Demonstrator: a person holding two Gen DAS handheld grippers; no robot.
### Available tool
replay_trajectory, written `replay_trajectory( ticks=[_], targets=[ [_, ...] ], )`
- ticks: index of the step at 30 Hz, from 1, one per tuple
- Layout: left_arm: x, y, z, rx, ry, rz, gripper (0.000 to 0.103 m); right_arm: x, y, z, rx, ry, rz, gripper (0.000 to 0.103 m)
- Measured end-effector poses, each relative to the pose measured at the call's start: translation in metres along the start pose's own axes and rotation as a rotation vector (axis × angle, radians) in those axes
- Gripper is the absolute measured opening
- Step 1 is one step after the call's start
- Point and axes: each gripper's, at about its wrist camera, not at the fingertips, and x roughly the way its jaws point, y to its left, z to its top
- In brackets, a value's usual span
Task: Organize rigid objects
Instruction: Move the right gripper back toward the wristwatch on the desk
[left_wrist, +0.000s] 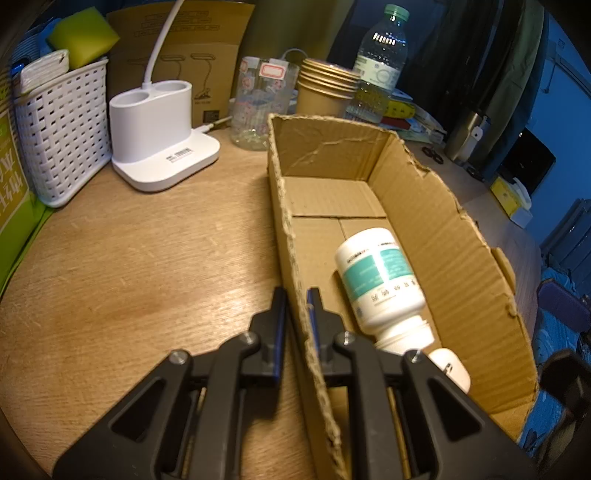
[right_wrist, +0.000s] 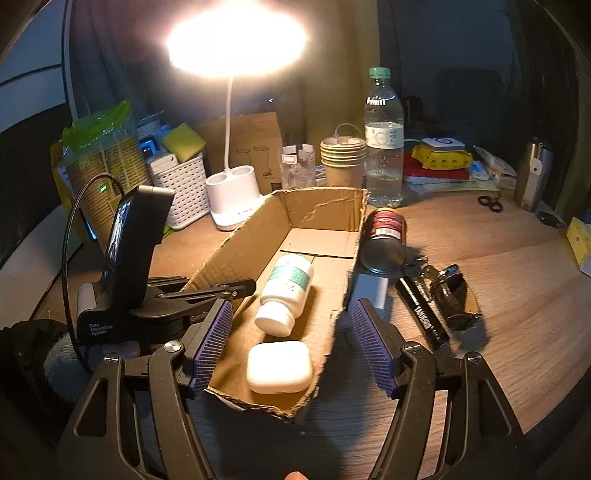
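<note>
**Two items boxed, the rest lying off to the right**

Two things already lie in the cardboard box (right_wrist: 325, 295): a white pill bottle (right_wrist: 286, 293) on its side, and a white earbud case (right_wrist: 279, 366) just beside the bottle's cap at the near end. The bottle's long axis runs roughly along the box's length, cap toward the near end, base toward the far wall.

On the left, the left gripper (left_wrist: 296, 295) is pinched narrow on the box's left wall, one finger outside and one inside, apparently steadying it. From where I stand, the right gripper (right_wrist: 291, 345) hangs spread wide over the box's near end, holding nothing.

What is left sits outside the box's right wall on the table (right_wrist: 517, 280): a dark can (right_wrist: 384, 238) on its side just beside that wall, its axis parallel to the box, and a black tube (right_wrist: 423, 314) and a key bundle (right_wrist: 448, 291) nearer by. All lie right of the right gripper, so that hand looks the nearer one.
</note>
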Motion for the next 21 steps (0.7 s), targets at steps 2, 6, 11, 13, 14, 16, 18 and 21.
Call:
replay_trajectory(
  ticks=[2, 6, 11, 13, 14, 16, 18, 21],
  targets=[
    [0.000, 0.000, 0.000, 0.000, 0.000, 0.000, 0.012, -0.002, -0.003, 0.001, 0.006, -0.005, -0.005, 0.071],
    [0.000, 0.000, 0.000, 0.000, 0.000, 0.000, 0.012, -0.005, -0.010, 0.001, 0.016, -0.013, -0.025, 0.071],
    [0.000, 0.000, 0.000, 0.000, 0.000, 0.000, 0.012, -0.005, -0.018, 0.001, 0.027, -0.016, -0.046, 0.071],
    [0.000, 0.000, 0.000, 0.000, 0.000, 0.000, 0.012, -0.006, -0.021, 0.001, 0.031, -0.019, -0.055, 0.071],
    [0.000, 0.000, 0.000, 0.000, 0.000, 0.000, 0.012, -0.006, -0.022, 0.001, 0.032, -0.020, -0.060, 0.071],
    [0.000, 0.000, 0.000, 0.000, 0.000, 0.000, 0.012, -0.008, -0.026, 0.001, 0.039, -0.023, -0.068, 0.071],
    [0.000, 0.000, 0.000, 0.000, 0.000, 0.000, 0.012, -0.009, -0.030, 0.001, 0.043, -0.026, -0.078, 0.071],
    [0.000, 0.000, 0.000, 0.000, 0.000, 0.000, 0.012, -0.010, -0.036, 0.000, 0.050, -0.028, -0.093, 0.071]
  ],
)
